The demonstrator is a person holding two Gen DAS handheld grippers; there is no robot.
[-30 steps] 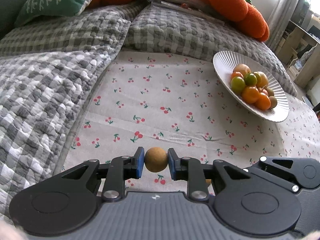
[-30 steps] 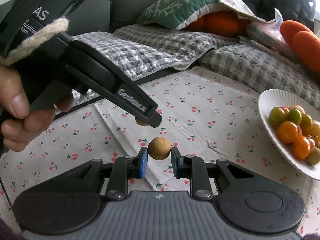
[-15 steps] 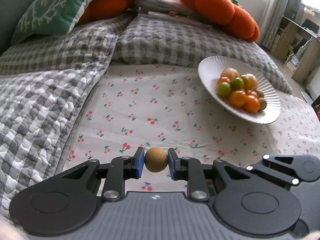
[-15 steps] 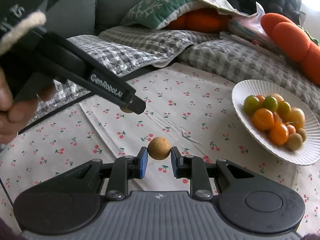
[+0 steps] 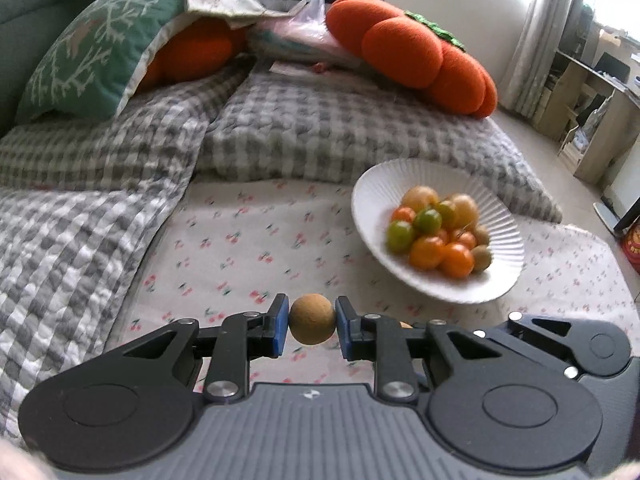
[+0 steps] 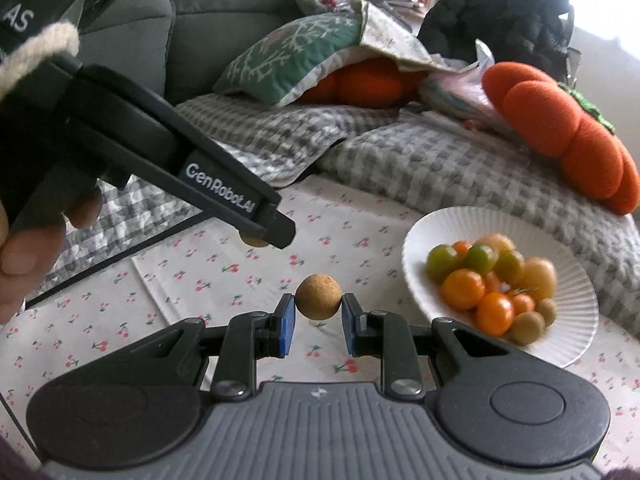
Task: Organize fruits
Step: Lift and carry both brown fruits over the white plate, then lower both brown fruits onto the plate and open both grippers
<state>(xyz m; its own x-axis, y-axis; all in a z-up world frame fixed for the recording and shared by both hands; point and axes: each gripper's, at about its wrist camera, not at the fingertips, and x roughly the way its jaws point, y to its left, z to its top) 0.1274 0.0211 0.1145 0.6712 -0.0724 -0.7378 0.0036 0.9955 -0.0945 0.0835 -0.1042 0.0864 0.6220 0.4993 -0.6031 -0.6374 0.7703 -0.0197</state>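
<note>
Both claws pinching one small round tan-brown fruit each, above the cherry-print cloth.

Left claw [image 5: 312, 322] grips a tan-brown round fruit [image 5: 312, 319] between its blue pads, held clear of the white cherry-print cloth [image 5: 248, 240]. Right claw [image 6: 319, 320] pinches its own tan-brown ball fruit [image 6: 319, 297] at the pad tips. White ribbed plate [image 5: 404, 176] sits to the right and ahead of both claws, well apart, piled with orange, green and yellow small fruits [image 5: 438, 232], some brown ones at its near edge. In the right wrist view the left claw's black body crosses the upper left, its fruit only peeking out under the tip, a hand [image 6: 24, 256] on its handle. Grey checked quilt [image 5: 80, 208] borders the cloth left and behind; orange pumpkin cushion [image 5: 416, 56] and green patterned pillow [image 5: 96, 48] behind. Path from the claws to the plate is bare cloth.
</note>
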